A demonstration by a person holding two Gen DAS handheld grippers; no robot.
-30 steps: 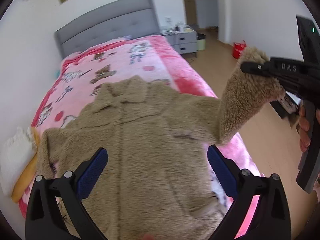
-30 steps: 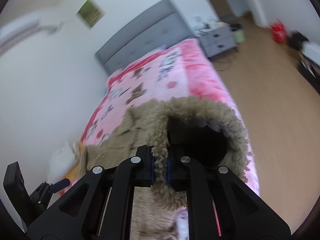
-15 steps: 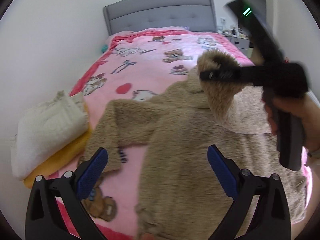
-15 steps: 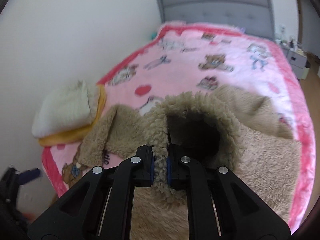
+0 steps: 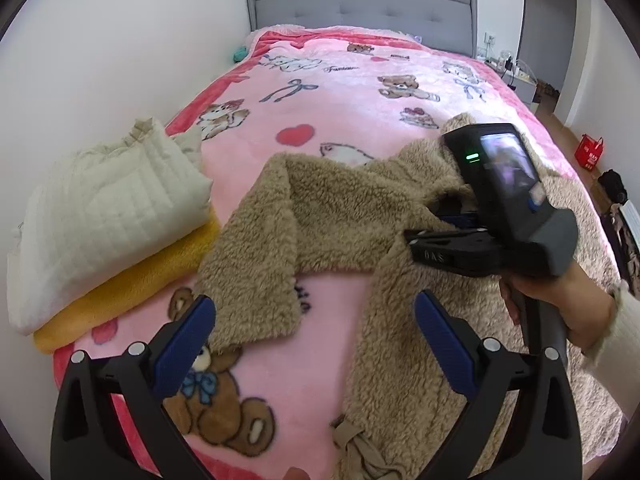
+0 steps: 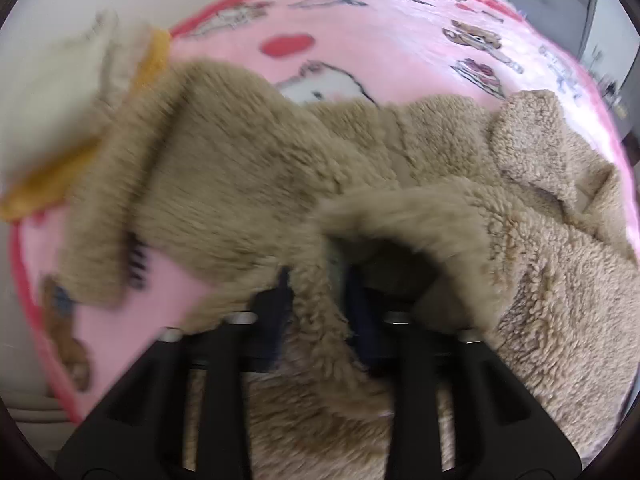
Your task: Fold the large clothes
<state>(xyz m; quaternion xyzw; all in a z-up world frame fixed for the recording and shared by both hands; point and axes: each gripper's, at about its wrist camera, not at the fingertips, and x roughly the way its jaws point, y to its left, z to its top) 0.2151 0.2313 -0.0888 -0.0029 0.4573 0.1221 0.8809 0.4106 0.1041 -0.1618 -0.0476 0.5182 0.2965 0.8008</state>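
fleece coat point(image 5: 340, 208) cuff point(image 6: 320, 320) sits between right gripper's point(image 6: 320, 312) opening fingers

Coat point(image 5: 360, 216) on blanket point(image 5: 344, 92), folded stack point(image 5: 100, 224) to its left

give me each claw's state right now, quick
left claw: open, holding nothing
right claw: opening, the coat cuff between its fingers but no longer pinched
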